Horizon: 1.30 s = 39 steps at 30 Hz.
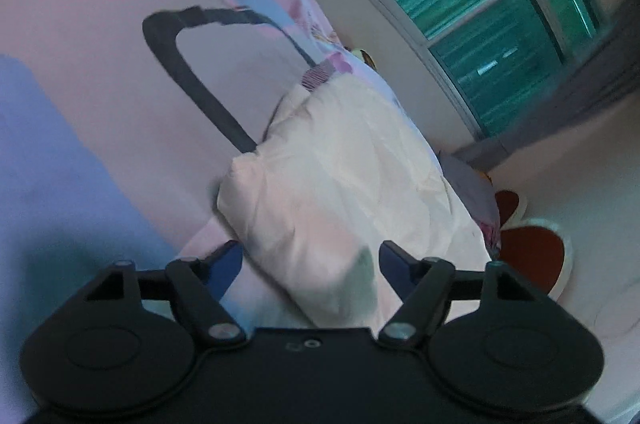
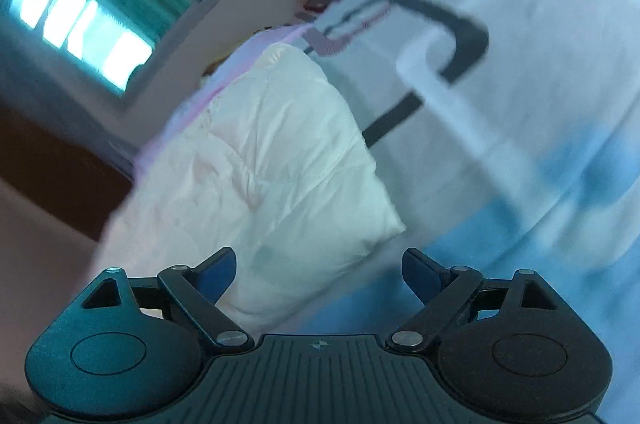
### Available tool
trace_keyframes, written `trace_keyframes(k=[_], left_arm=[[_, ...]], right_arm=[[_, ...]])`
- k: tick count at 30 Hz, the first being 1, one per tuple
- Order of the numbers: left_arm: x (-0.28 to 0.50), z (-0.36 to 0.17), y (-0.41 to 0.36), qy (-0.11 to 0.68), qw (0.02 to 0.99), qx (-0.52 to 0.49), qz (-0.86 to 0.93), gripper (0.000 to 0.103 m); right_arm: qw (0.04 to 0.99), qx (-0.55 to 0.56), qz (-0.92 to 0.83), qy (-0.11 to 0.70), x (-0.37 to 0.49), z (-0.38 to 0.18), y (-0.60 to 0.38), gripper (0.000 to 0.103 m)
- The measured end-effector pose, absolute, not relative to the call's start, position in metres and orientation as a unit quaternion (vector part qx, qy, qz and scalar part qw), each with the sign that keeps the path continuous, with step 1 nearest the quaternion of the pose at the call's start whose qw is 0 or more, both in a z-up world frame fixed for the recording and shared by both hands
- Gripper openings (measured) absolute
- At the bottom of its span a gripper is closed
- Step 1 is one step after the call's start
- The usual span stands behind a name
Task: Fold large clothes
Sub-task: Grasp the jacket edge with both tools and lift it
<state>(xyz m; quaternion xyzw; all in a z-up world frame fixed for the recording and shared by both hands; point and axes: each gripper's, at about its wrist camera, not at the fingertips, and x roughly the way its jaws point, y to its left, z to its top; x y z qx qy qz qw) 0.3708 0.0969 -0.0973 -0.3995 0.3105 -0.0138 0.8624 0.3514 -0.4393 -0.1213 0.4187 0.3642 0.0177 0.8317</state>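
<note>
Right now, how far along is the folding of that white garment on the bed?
Done: the white garment already lies as a compact, puffy bundle on the patterned bedsheet, so several folds look made. In hand: nothing; the left gripper and right gripper both stand open just short of the bundle. Left: probably a last fold or tidying; blur hides whether its edges are neat.

Left gripper (image 1: 310, 258): jaws apart, blue fingertips (image 1: 226, 262) clear of contact, view tilted | Right gripper (image 2: 318, 264): jaws wider apart, fingertips (image 2: 420, 272) gripping nothing, view tilted opposite way
</note>
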Motion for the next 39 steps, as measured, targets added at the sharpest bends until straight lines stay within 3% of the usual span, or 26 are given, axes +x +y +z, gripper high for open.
trace_keyframes(k=[4,5,6,8,10,12,15,24,39], left_arm=[[0.387,-0.108,0.102,0.305,0.853,-0.423,-0.007,0.066],[0.390,-0.109,0.103,0.304,0.850,-0.429,-0.005,0.065],[0.395,-0.109,0.105,0.302,0.848,-0.435,-0.002,0.065],[0.400,-0.110,0.105,0.303,0.844,-0.442,0.001,0.059],[0.405,-0.111,0.105,0.307,0.843,-0.441,-0.004,0.036],[0.403,-0.106,0.102,0.300,0.851,-0.431,-0.011,0.025],[0.395,-0.089,0.096,0.287,0.868,-0.405,-0.019,0.020],[0.347,-0.059,0.088,0.276,0.881,-0.382,-0.040,0.019],[0.200,-0.066,0.076,0.294,0.876,-0.381,-0.031,0.019]], right_arm=[[0.811,0.476,0.013,0.339,0.362,-0.130,-0.443,0.089],[0.813,0.475,0.011,0.338,0.364,-0.129,-0.442,0.083],[0.815,0.467,0.005,0.342,0.369,-0.128,-0.441,0.070],[0.819,0.452,-0.002,0.353,0.377,-0.126,-0.439,0.060],[0.824,0.446,0.002,0.351,0.378,-0.126,-0.438,0.049],[0.834,0.434,0.004,0.341,0.374,-0.119,-0.438,0.033],[0.847,0.420,0.013,0.326,0.362,-0.107,-0.435,0.024],[0.863,0.388,0.034,0.321,0.319,-0.075,-0.440,0.022],[0.871,0.357,0.029,0.337,0.165,-0.067,-0.456,0.022]])
